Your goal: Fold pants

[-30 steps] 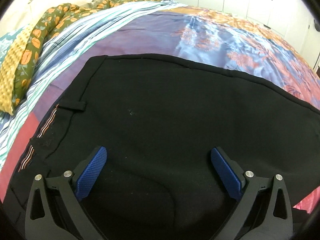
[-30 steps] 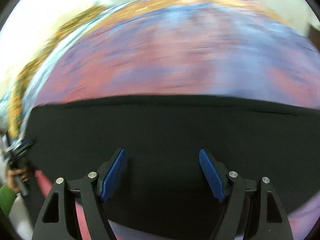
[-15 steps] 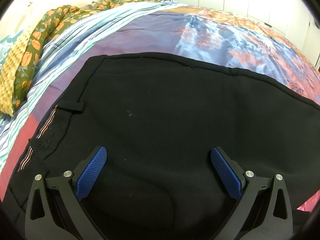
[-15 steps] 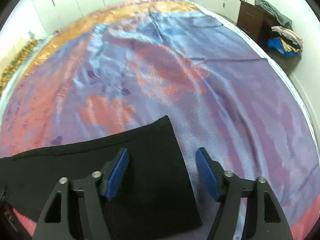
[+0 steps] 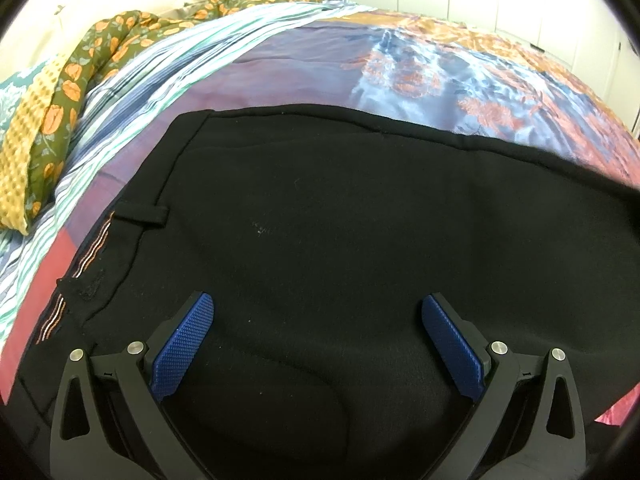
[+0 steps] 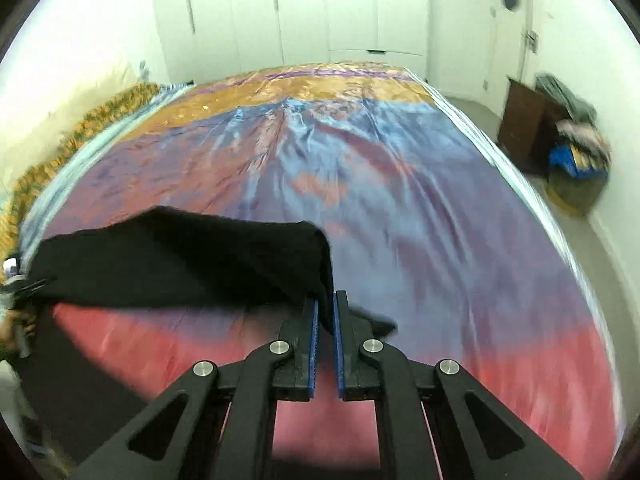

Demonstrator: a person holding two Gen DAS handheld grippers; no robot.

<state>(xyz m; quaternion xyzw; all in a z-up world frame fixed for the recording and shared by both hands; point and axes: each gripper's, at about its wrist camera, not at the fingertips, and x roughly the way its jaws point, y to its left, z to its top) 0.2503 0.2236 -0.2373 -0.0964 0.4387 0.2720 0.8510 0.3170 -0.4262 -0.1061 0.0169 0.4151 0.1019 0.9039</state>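
**Black pants on a bed, one end lifted by the right gripper**

One pair of black pants [image 5: 320,240] lies across a bed. In the left wrist view the waistband end spreads flat, its far edge running across the bedspread [image 5: 320,60] and its left edge, with one belt loop [image 5: 144,216] and orange stitching, near the bed's striped side. The left gripper [image 5: 318,340] hangs over this end, its two blue pads spread wide with nothing between them.

In the right wrist view the right gripper [image 6: 325,312] has its pads pressed together on the hem end of the pants [image 6: 180,264], which rises off the bedspread [image 6: 400,200] in a raised fold. Beyond and to the right of the fold, the bedspread stretches uncovered to the bed's far and right edges.

The bedspread is shiny, patterned in purple, blue, orange and red. A floral blanket [image 5: 80,80] is bunched along the left side. White cupboard doors [image 6: 300,12] line the far wall. One dark cabinet [image 6: 528,128] with piled clothes stands by the right wall.
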